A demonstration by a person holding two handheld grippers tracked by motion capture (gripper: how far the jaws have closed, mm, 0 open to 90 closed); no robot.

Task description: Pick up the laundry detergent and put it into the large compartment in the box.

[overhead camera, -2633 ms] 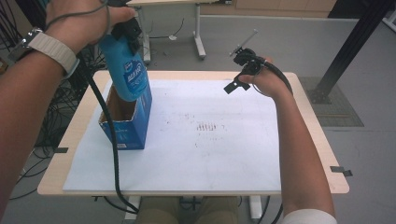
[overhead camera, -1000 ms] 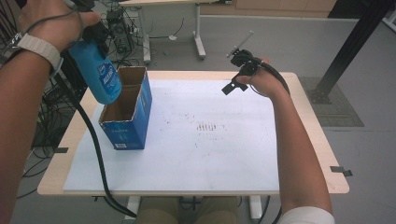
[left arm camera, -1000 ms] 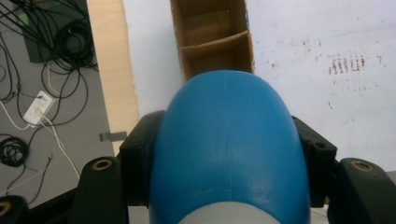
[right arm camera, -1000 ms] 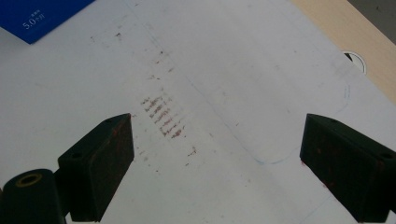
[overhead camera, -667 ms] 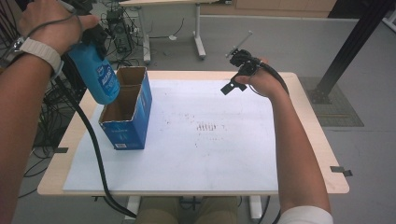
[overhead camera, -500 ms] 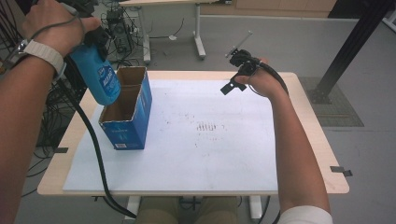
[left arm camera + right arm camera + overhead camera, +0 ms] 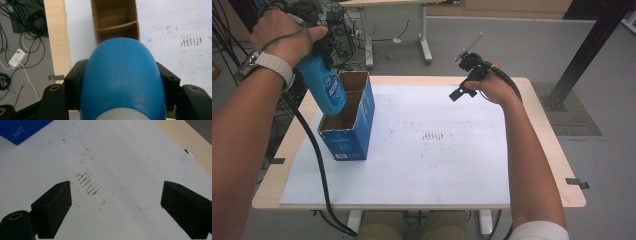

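Overhead, the high view takes in the whole wooden table (image 7: 542,145) with its one white sheet (image 7: 437,165), and on that sheet stands one open blue cardboard box (image 7: 348,131) near the left edge. The left gripper (image 7: 319,47) is clamped on one blue plastic bottle (image 7: 326,90), which hangs tilted with its rounded lower end over the box's open top, at the nearer compartment. The left gripper view adds what the overhead cannot: the box has two compartments split by a single cardboard divider (image 7: 116,25), and both of that gripper's black fingers (image 7: 75,77) press against the bottle's sides, a pale band showing at the bottom of the bottle there. The right gripper (image 7: 467,75) is held above the far right part of the table, well apart from the box. From above its fingers are too small to read, but the right gripper view shows the two fingers (image 7: 56,205) spread wide with nothing between them, over one patch of brown smudges (image 7: 87,183) on the sheet.
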